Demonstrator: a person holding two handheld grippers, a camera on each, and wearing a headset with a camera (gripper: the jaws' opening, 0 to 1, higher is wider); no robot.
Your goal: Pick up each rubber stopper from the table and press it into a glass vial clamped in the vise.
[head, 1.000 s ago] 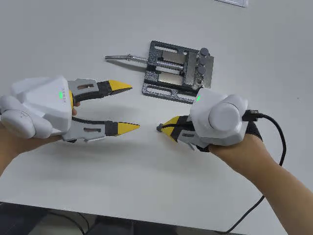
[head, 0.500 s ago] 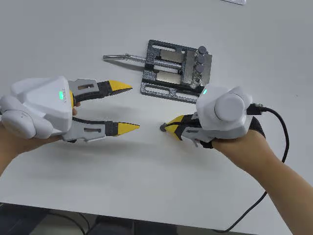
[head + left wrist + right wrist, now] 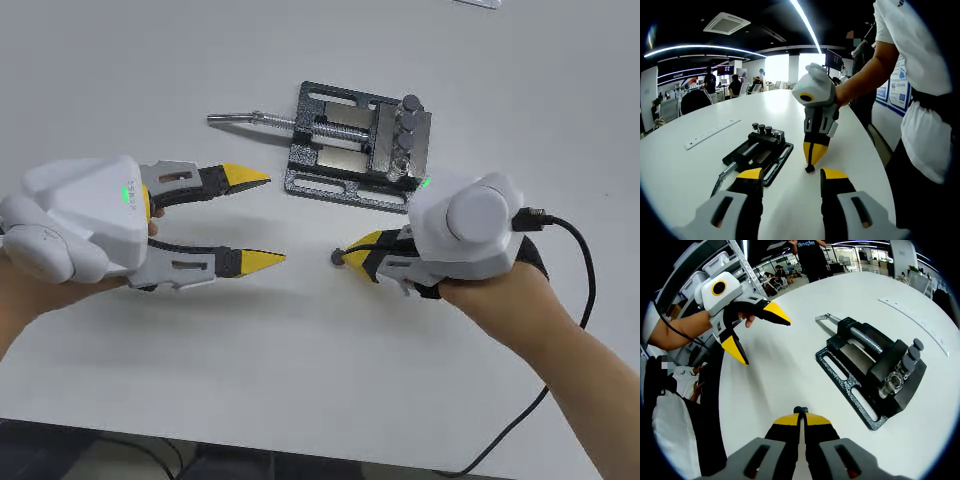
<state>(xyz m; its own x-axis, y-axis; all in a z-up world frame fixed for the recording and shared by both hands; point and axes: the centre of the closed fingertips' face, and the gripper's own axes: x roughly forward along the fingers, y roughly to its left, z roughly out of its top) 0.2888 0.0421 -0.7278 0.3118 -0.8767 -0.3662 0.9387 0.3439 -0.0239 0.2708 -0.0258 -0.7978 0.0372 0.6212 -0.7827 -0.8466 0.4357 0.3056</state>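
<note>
A small dark grey rubber stopper (image 3: 337, 257) (image 3: 800, 410) (image 3: 810, 168) is pinched at the yellow tips of my right gripper (image 3: 349, 258) (image 3: 800, 416), which is shut on it just above the table, in front of the vise (image 3: 340, 150) (image 3: 860, 365) (image 3: 757, 150). The vise clamps a row of glass vials. Three carry grey stoppers (image 3: 408, 121) (image 3: 911, 354). The nearest vial (image 3: 397, 170) (image 3: 890, 385) is open-topped. My left gripper (image 3: 272, 218) (image 3: 793, 175) hovers open at the left with nothing between its fingers.
The vise's screw handle (image 3: 235, 118) sticks out to the left over the white table (image 3: 300, 350). A black cable (image 3: 575, 290) trails from the right gripper. A white ruler (image 3: 710, 134) lies beyond the vise.
My right gripper has shifted a little to the right and away from me, carrying the stopper. The left gripper has stayed where it was, still open.
</note>
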